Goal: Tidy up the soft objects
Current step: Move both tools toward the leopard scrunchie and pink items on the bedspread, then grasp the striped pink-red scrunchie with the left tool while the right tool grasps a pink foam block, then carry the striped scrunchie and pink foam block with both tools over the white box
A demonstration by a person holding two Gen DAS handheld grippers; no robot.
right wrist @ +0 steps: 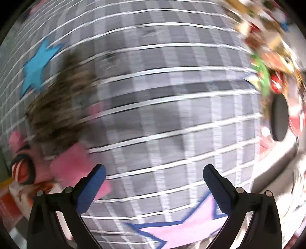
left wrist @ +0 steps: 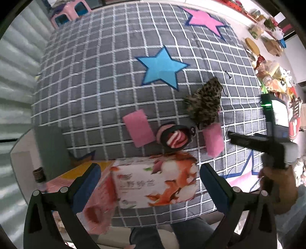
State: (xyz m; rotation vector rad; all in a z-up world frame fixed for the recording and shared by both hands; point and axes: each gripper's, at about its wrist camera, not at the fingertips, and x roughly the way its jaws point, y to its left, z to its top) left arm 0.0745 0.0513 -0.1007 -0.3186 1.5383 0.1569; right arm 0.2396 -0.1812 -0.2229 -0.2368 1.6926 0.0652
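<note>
On a grey checked mat (left wrist: pixel 114 76) with stars lie a leopard-print pouch (left wrist: pixel 205 102), two pink sponges (left wrist: pixel 138 127) (left wrist: pixel 213 138), a black ring with a red-and-white striped roll (left wrist: pixel 175 137), and an orange-and-white tissue pack (left wrist: pixel 155 183). My left gripper (left wrist: pixel 151 183) is open, its blue pads either side of the tissue pack, apart from it. My right gripper (right wrist: pixel 154 183) is open and empty over bare mat; it also shows at the right of the left wrist view (left wrist: pixel 264 141). The right wrist view is motion-blurred; the pouch (right wrist: pixel 57 107) and a sponge (right wrist: pixel 72 162) lie to its left.
A pink stool (left wrist: pixel 68 13) stands beyond the mat's far edge. Cluttered toys and packets (left wrist: pixel 271 74) line the right side. A corrugated wall (left wrist: pixel 15 76) is at left. A pink packet (left wrist: pixel 97 206) lies at the near edge beside the tissue pack.
</note>
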